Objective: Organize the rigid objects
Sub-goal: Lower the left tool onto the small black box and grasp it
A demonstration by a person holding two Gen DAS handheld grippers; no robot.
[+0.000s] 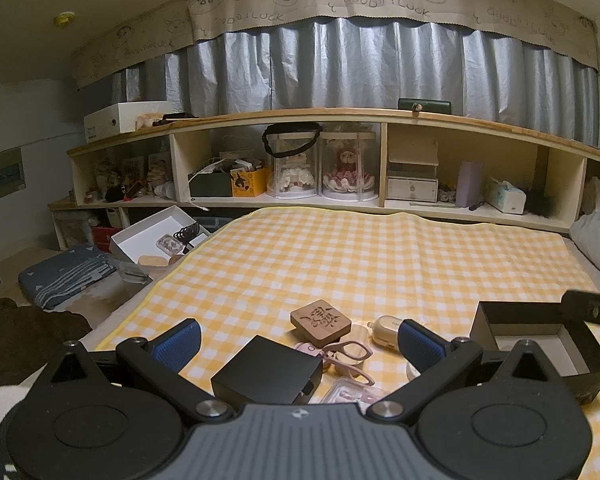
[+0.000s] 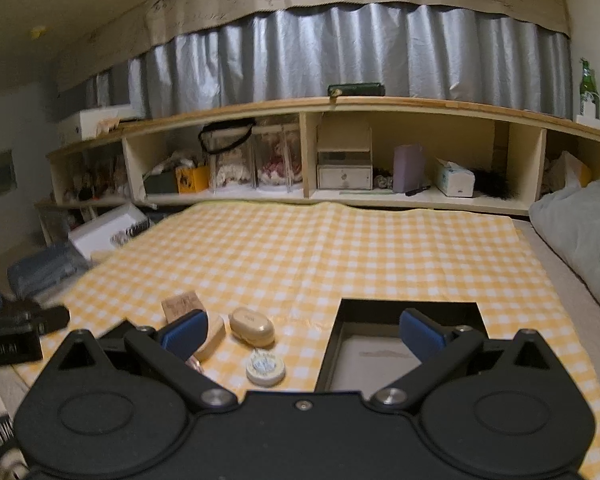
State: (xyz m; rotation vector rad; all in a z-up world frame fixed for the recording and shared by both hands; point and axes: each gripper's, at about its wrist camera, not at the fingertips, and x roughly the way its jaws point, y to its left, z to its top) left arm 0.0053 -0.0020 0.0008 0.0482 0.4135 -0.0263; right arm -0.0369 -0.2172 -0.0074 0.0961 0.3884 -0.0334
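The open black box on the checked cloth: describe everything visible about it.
The open black box is a rectangular, lidless container with thin, upright matte black walls and a pale grey floor, seemingly card. It sits flat on the yellow-and-white checked cloth and looks empty where its floor shows. In the right wrist view the right gripper hangs open, one blue pad over the interior. The small items lie beside it, apart.

1 blk box, 1 open tray, 2 wood blocks, 1 scissors
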